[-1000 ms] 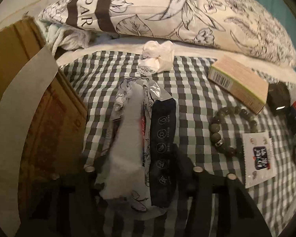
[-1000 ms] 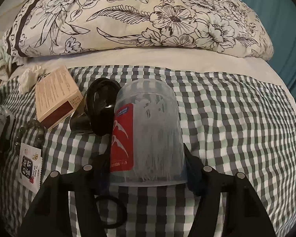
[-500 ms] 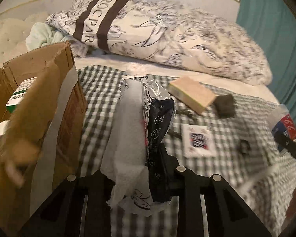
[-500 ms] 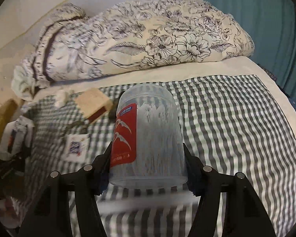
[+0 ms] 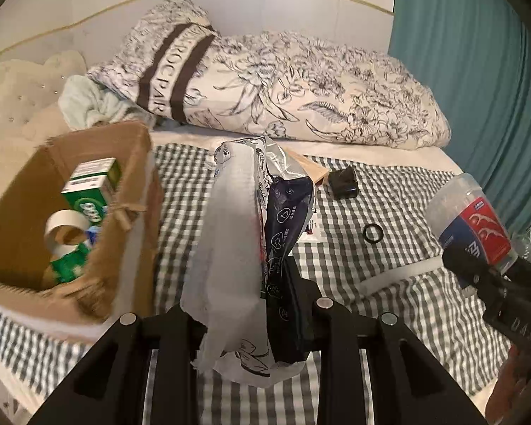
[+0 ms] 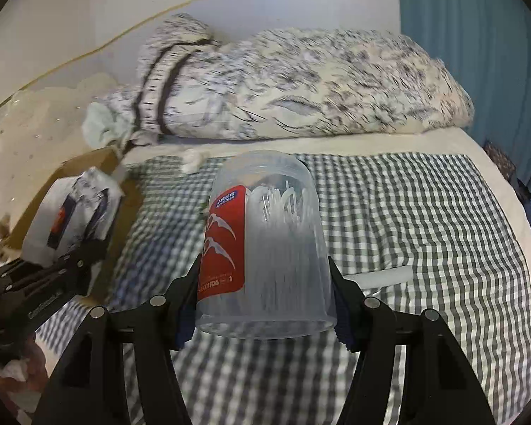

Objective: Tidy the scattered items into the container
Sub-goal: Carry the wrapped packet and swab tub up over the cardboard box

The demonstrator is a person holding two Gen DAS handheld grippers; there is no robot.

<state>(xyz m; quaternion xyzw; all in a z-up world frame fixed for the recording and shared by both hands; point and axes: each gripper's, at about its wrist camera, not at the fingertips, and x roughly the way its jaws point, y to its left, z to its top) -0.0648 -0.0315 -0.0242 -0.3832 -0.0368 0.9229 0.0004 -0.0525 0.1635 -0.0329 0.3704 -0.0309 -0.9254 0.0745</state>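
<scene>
The bed [image 5: 389, 212] carries a checked blanket, with a floral duvet [image 5: 301, 88] along its far edge. At the left edge, the cardboard box [image 5: 99, 212] shows its contents only to the left wrist view: a green carton [image 5: 92, 191] and a tape roll [image 5: 65, 228]; the right wrist view catches just a blurred corner. The left tongs [image 5: 244, 304] pinch a crumpled wipes packet [image 5: 244, 233], which hides part of a card. The right tongs [image 6: 265, 304] clamp a clear floss-pick jar [image 6: 265, 248]. A small black ring [image 5: 372, 229] lies mid-blanket.
</scene>
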